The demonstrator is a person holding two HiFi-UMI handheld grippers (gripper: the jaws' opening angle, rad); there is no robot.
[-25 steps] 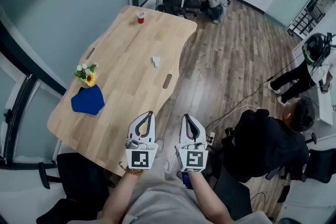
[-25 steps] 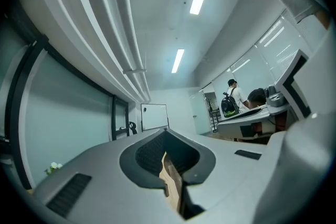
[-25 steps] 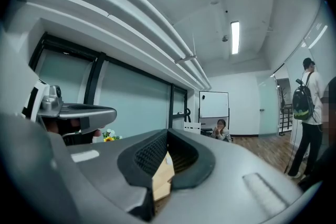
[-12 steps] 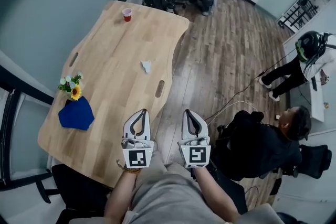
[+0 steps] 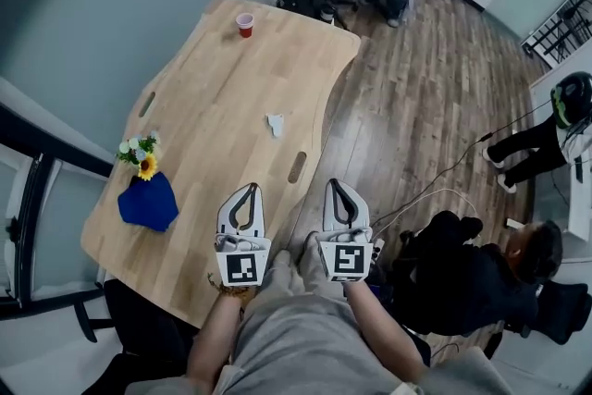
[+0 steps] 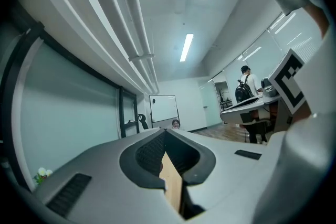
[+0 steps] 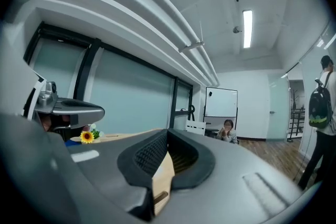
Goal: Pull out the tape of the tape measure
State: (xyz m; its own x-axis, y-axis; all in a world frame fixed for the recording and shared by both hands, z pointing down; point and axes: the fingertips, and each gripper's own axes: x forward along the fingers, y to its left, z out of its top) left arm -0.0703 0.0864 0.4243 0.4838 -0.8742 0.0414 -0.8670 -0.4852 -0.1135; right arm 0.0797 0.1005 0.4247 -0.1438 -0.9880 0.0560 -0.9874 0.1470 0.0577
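**Figure: Two closed grippers held at the near edge of a wooden table**

Head view. The left gripper (image 5: 247, 189) and right gripper (image 5: 339, 184) are held side by side over the person's lap, just off the near edge of the table (image 5: 222, 79). Each has a smooth light-grey shell with a dark, rounded teardrop opening, and each carries a white cube printed with a black square marker (left marker cube (image 5: 242, 267); right marker cube (image 5: 343, 262)). In both gripper views the ribbed black pads meet at the tip with nothing between them, so both tools are fully closed and empty.

The only small loose item on the table is a small white object (image 5: 276, 125). It lies near the middle of the top, towards the right edge and well apart from both grippers. It is too small to tell whether it is the tape measure.

The table is pale, matt wood with a wavy outline and oblong slots (image 5: 296, 166). On it stand a red cup (image 5: 244, 24) at the far end and, at the left, a blue cloth-like bundle (image 5: 150, 202) holding a sunflower (image 5: 146, 166). The floor (image 5: 416, 106) is grey-brown plank.
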